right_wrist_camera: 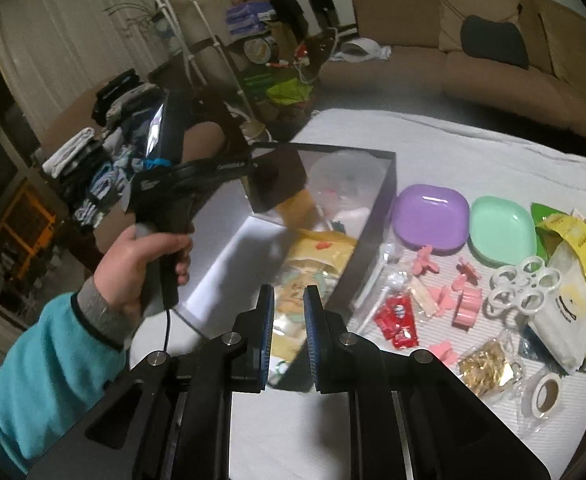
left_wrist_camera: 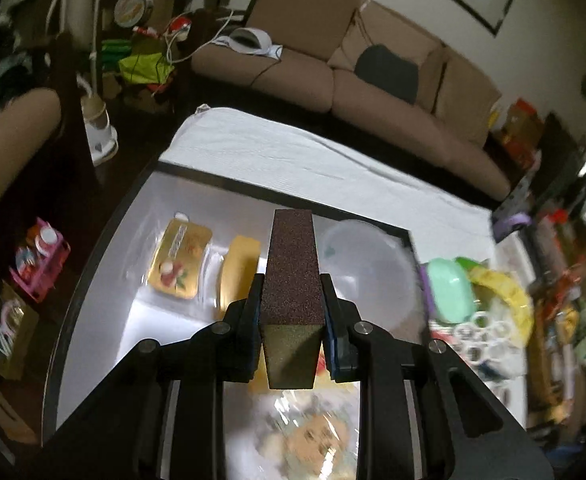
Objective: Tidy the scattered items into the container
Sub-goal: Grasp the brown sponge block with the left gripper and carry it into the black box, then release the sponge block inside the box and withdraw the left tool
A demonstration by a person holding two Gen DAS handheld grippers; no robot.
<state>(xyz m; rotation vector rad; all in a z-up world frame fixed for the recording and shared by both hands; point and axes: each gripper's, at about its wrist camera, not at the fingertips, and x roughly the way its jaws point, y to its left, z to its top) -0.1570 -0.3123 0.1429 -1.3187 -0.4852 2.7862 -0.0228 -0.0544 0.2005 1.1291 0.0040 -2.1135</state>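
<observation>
Gritty brown sanding block [left_wrist_camera: 291,268] clamped in left claw [left_wrist_camera: 291,344] over black-walled box [left_wrist_camera: 105,240], right claw [right_wrist_camera: 289,336] seemingly closed, empty

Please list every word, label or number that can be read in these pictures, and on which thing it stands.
No text is readable.
yellow packet: print too small.
white bag: dark print, blurred.
red sachets: white mark, blurred.
gold pouch: print blurred.
left gripper: white lettering on its side, blurred.

Held a speckled maroon sanding block [left_wrist_camera: 291,268] with a mustard end; saw a lilac dish [right_wrist_camera: 431,216], a mint dish [right_wrist_camera: 503,229], possibly gold packets [left_wrist_camera: 179,260].
</observation>
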